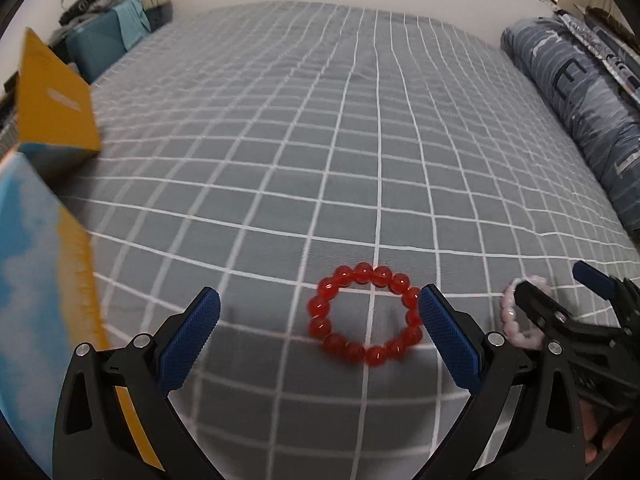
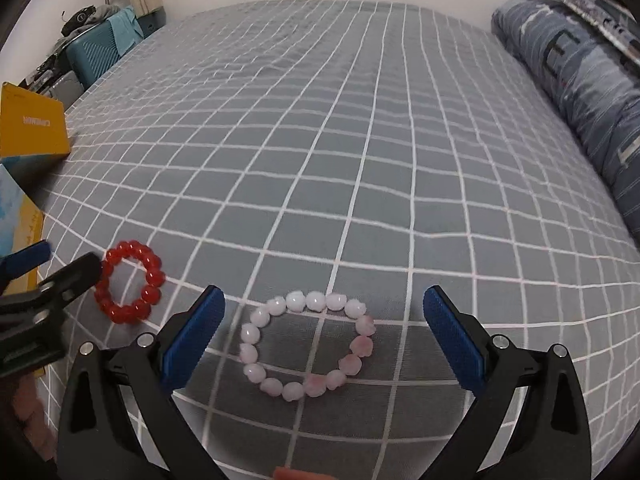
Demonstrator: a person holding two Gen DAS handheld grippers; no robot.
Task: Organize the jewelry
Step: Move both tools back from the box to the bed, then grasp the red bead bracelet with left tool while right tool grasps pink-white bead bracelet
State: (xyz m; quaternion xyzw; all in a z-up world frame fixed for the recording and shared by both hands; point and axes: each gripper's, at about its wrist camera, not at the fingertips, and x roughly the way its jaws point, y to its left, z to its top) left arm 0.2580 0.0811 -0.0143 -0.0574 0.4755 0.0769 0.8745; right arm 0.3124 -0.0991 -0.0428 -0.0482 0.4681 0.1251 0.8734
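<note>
Grey checked bedsheet (image 1: 360, 140) is cushioning two light, floppy bracelets; we are hovering both tongs, left (image 1: 320, 326) and right (image 2: 324, 326), spread wide, aiming across the red bead bracelet's (image 1: 365, 314) strand and the pink bead bracelet's (image 2: 308, 346) strand.

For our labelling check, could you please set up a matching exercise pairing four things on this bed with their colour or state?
Things:
1. bracelet in front of the left gripper
2. bracelet in front of the right gripper
3. box at the bed's left edge
4. bedsheet

Colour or state:
A. grey with white grid lines
B. red beads
C. yellow
D. pale pink beads

Pairs: 1-B, 2-D, 3-C, 4-A
</note>
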